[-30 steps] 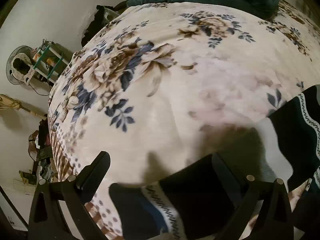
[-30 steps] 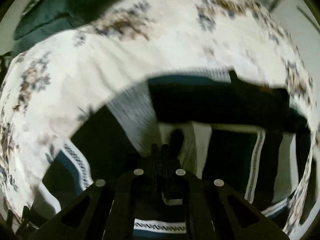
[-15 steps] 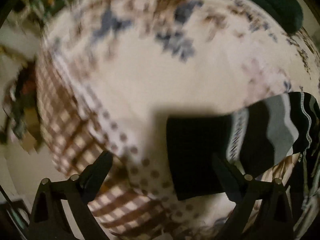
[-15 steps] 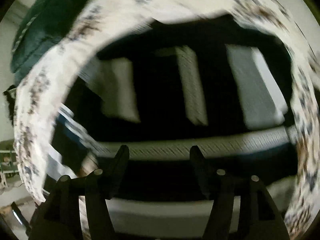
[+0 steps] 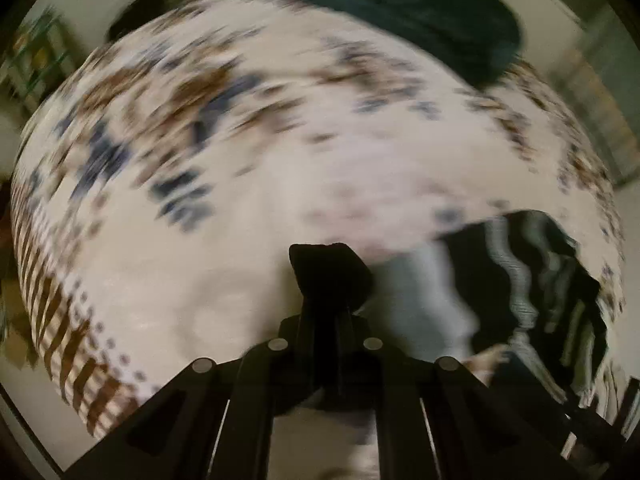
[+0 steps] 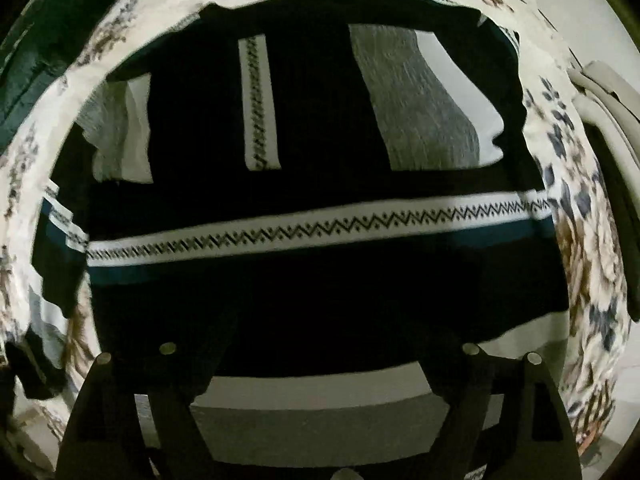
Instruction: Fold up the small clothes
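**A:** What lies under your hands?

**B:** A bed with a cream floral bedspread (image 5: 248, 216) fills both views. Your left view is badly blurred. A dark green blanket (image 5: 404, 4) is heaped at the far end of the bed.

**A:** And the garment?

**B:** A black sweater (image 6: 320, 292) with grey and white bands and a zigzag stripe lies spread on the bedspread, right under your right hand. In your left view it trails off to the right, and one black corner is lifted.

**A:** Your left gripper?

**B:** Your left gripper (image 5: 328, 276) has just been closing; its jaws are pressed together on that black corner of the sweater.

**A:** Your right gripper?

**B:** Your right gripper (image 6: 320, 364) has just been opening. Its jaws stand wide apart above the sweater and pinch nothing; whether the tips touch the cloth, you cannot tell.
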